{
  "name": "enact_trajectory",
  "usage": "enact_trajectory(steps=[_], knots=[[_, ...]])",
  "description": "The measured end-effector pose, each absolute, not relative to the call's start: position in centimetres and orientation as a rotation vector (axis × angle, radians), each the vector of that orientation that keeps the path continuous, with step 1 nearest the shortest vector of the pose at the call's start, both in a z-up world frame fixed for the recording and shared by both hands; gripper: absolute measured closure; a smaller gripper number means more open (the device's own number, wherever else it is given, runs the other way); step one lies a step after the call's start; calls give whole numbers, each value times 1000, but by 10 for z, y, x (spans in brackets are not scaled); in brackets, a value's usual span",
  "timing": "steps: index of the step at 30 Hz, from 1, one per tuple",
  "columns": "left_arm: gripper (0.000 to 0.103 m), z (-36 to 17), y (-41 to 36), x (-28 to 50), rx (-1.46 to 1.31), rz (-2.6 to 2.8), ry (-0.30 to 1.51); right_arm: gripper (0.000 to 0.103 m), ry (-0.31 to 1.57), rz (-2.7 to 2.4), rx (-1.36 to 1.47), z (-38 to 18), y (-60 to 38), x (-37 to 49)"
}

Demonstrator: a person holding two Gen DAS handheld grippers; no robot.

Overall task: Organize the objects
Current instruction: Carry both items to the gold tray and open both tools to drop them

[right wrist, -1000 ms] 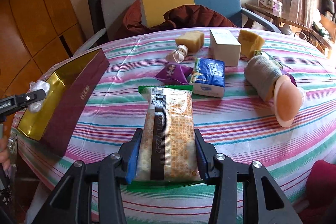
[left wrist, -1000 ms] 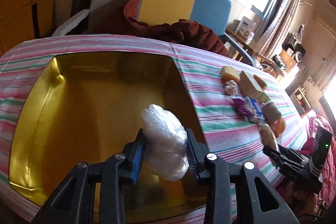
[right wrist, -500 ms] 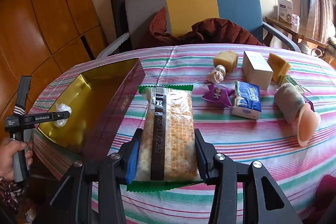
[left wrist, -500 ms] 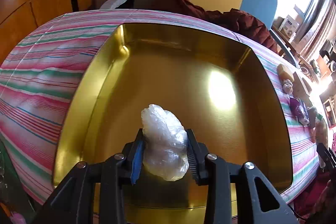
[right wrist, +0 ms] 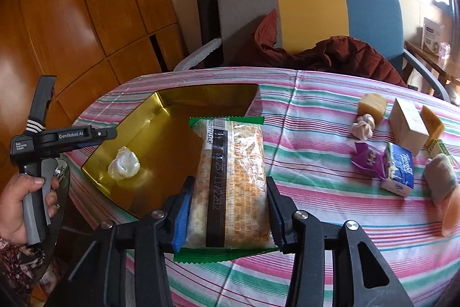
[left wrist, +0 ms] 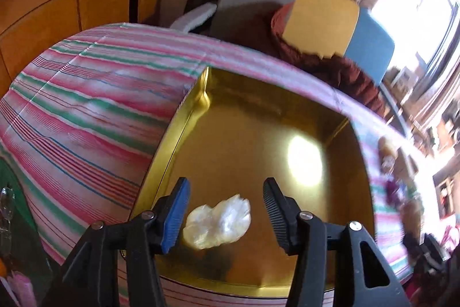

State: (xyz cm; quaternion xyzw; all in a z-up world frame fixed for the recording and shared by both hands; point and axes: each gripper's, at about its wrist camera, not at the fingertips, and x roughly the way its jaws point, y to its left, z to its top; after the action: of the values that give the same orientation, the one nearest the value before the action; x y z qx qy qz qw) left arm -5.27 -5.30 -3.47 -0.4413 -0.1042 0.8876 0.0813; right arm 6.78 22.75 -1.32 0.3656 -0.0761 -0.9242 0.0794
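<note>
1. Your left gripper (left wrist: pixel 224 209) is opening its jaws over the gold tin (left wrist: pixel 258 134). The crumpled clear plastic wad (left wrist: pixel 217 220) lies between the pads, touching neither, on the tin's floor near its near-left corner.
2. Your right gripper (right wrist: pixel 228 209) is clamped across the short width of a cracker packet (right wrist: pixel 233 180). The packet's long axis runs straight away from you along the fingers.
3. The tin (right wrist: pixel 178 102) lies ahead and to the left of the packet, whose far end overlaps the tin's right wall in view. That is likely the next drop.
4. Your left hand (right wrist: pixel 17 206) and its gripper (right wrist: pixel 106 134) hover over the tin's left side, just above the wad (right wrist: pixel 123 167); the floor's right half looks free.
5. On the striped tablecloth (right wrist: pixel 316 192), well to the right: two yellow blocks, a white box (right wrist: pixel 408 125), a purple wrapper (right wrist: pixel 368 160), a blue tissue pack (right wrist: pixel 399 171), a grey sock (right wrist: pixel 440 177).
</note>
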Motion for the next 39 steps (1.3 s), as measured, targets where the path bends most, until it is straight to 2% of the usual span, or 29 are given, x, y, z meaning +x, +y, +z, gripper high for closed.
enact_trajectory(steps=[8, 16, 26, 29, 30, 33, 39], knots=[[49, -14, -60, -37, -1153, 2735, -482, 56, -171, -2605, 1160, -20, 169, 31], [49, -7, -55, -21, -1104, 2754, -459, 56, -150, -2482, 1334, -43, 126, -22], [50, -14, -92, -10, -1115, 2803, -601, 56, -248, -2432, 1506, -66, 102, -86], [50, -15, -94, -11, -1117, 2798, -614, 53, -284, -2465, 1485, -66, 97, -99], [50, -15, -94, -12, -1121, 2794, -612, 47, -300, -2478, 1470, -65, 97, -101], [50, -15, -94, -12, -1119, 2785, -614, 36, -330, -2498, 1413, -57, 101, -101], [50, -18, -86, -11, -1116, 2765, -607, 34, -316, -2533, 1316, -40, 115, -80]])
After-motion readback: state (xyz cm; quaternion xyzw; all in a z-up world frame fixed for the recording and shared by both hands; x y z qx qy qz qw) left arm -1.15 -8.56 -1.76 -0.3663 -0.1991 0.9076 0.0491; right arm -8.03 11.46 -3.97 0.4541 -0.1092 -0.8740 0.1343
